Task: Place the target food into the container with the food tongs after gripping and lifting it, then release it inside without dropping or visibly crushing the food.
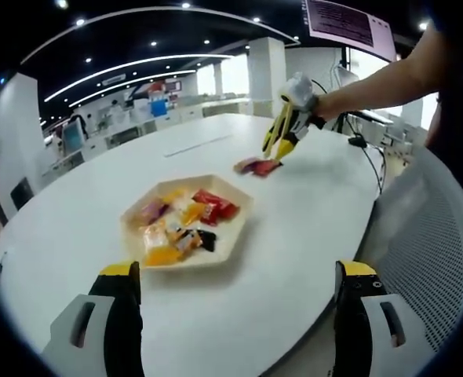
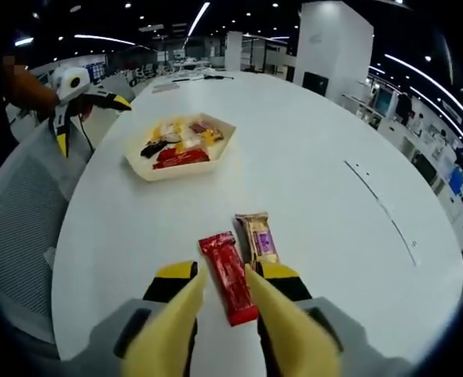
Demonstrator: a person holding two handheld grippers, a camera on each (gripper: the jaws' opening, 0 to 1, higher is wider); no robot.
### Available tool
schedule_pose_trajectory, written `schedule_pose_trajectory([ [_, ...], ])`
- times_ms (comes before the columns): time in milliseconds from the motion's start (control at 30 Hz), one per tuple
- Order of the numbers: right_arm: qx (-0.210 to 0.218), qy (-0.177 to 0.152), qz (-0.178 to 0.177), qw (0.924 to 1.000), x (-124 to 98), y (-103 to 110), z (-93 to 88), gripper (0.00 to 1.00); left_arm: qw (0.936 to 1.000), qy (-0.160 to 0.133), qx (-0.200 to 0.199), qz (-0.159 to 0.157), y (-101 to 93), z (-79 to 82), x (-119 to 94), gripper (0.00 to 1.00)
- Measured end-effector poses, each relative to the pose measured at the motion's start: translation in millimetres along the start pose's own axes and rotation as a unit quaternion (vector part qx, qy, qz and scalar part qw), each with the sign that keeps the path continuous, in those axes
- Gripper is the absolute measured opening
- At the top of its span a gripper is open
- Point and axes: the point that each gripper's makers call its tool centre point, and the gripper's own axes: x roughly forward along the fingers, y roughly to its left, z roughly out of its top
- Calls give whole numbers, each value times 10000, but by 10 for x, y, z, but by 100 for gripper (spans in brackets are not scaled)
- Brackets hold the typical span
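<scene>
Red bar (image 2: 228,276) between tongs (image 2: 225,330), mid-table

the left gripper (image 1: 235,302) had black jaws with yellow tips on pale grey housings with slot cut-outs. the right gripper (image 2: 225,302) carried long yellow tong blades (image 2: 173,330) over black, yellow-capped jaws and grey housings. its body (image 1: 298,90) was white; a bare forearm (image 1: 373,82) showed behind it.

One hexagonal tray (image 2: 148,169) far on white table (image 2: 310,157); roughly eight wrapped snacks inside, count unsure. Two loose bars near: one red bar (image 2: 228,275), one brown bar (image 2: 257,237). Two grippers: left gripper (image 2: 73,114), right gripper (image 2: 225,314).
</scene>
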Motion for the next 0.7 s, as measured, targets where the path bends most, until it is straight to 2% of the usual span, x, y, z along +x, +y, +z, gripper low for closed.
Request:
schedule_pose_trajectory([
  [200, -2, 19, 12, 10000, 73, -25, 9, 29, 10000, 19, -12, 12, 11, -14, 4, 100],
  [433, -159, 261, -74, 9995, 121, -25, -103, 29, 10000, 0, -40, 23, 17, -5, 0, 100],
  [567, 128, 296, -89, 9994, 114, -22, -104, 28, 10000, -2, -37, 12, 11, 1, 0, 100],
  [633, 697, 374, -17, 9969, 107, 47, -122, 28, 10000, 1, -32, 9, 10, -2, 2, 100],
  [667, 724, 356, 154, 9966, 107, 95, -103, 28, 10000, 15, -26, 15, 13, -7, 1, 100],
  [700, 578, 343, 113, 9977, 106, 79, -96, 28, 10000, 10, -27, 16, 13, -5, 0, 100],
])
